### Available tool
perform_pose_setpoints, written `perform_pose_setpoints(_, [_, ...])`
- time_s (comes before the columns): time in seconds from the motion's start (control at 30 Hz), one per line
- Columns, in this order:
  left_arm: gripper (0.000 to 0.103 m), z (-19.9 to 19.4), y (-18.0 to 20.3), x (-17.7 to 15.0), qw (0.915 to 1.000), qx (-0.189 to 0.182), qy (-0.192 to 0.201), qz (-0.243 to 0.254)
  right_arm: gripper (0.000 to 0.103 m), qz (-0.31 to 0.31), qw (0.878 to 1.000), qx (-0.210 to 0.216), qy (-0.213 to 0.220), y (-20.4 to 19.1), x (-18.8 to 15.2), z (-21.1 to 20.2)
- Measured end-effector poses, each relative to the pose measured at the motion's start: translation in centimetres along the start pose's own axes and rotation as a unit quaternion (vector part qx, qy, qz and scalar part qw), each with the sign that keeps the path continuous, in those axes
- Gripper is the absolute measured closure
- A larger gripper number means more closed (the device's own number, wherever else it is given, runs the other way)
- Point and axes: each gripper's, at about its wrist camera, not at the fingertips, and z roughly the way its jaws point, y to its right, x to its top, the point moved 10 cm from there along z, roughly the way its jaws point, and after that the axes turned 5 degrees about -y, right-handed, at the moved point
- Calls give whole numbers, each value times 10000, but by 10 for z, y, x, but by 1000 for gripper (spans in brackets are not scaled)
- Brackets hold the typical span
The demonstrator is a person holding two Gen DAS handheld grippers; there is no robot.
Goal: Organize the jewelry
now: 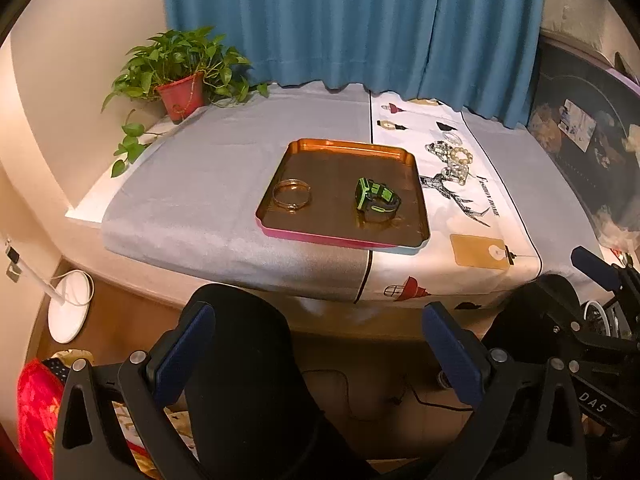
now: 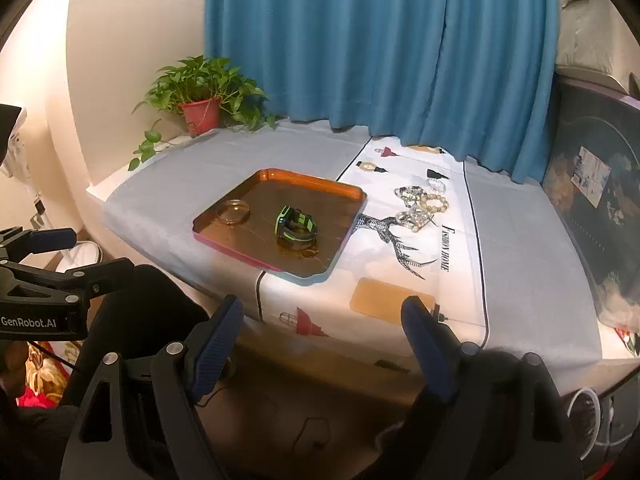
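Observation:
An orange tray (image 1: 348, 146) (image 2: 312, 178) with a pink outer edge sits on the cloth-covered table. In it lie a thin gold bangle (image 1: 291, 195) (image 2: 234, 211) on the left and a black-and-green watch (image 1: 377, 199) (image 2: 295, 227) on the right. Right of the tray, a pile of bead bracelets and sparkly pieces (image 1: 452, 164) (image 2: 420, 208) rests on the white printed cloth. My left gripper (image 1: 320, 320) is open and empty, held off the table's front edge. My right gripper (image 2: 322, 308) is also open and empty, near the front edge, right of the left one.
A potted green plant (image 1: 180, 96) (image 2: 202, 114) stands at the table's back left, before a blue curtain (image 1: 352, 20). A person's knees in black trousers (image 1: 248, 360) are under both grippers. A white round object (image 1: 70, 306) lies on the floor at left. Dark furniture (image 2: 600, 200) borders the right.

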Motion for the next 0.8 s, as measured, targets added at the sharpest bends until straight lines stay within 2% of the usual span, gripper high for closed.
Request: perform_pose_setpoints(0.8, [1, 17, 8, 6, 9995, 14, -259, 152, 22, 365, 9991, 59, -228, 23, -5, 21])
